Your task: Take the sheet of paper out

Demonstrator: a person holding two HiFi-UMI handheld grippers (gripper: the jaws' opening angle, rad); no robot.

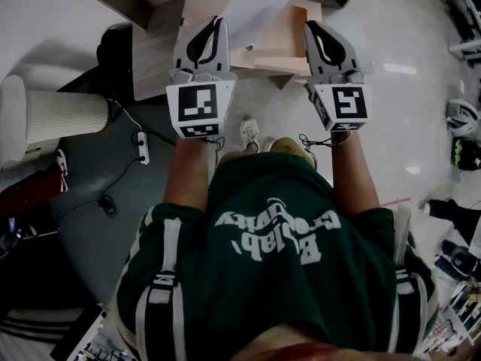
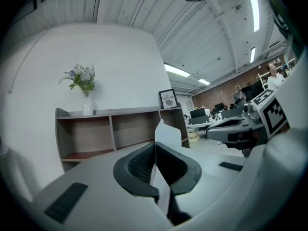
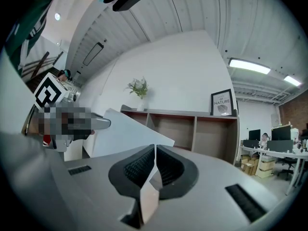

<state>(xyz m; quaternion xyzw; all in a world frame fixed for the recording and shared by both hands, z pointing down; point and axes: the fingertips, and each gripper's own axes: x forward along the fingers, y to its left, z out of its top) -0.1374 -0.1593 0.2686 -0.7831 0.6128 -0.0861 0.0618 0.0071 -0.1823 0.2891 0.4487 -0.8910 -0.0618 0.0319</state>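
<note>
A white sheet of paper (image 1: 257,12) hangs in the air between my two grippers, above a low wooden shelf unit (image 1: 289,45). My left gripper (image 1: 218,22) is shut on the sheet's left edge; in the left gripper view the paper (image 2: 169,133) sticks up from between the closed jaws of that gripper (image 2: 154,147). My right gripper (image 1: 310,25) is shut on the other side. In the right gripper view that gripper (image 3: 155,150) pinches a strip of paper (image 3: 151,198), and the rest of the sheet (image 3: 126,129) spreads out to the left. Both grippers point level, towards the shelf.
The shelf unit (image 2: 110,129) stands against a white wall, with a vase of flowers (image 2: 85,88) and a framed picture (image 2: 168,98) on top. A white ribbed cylinder (image 1: 64,115) and a power strip (image 1: 141,146) lie on the floor at left. Office desks (image 3: 276,153) are further off.
</note>
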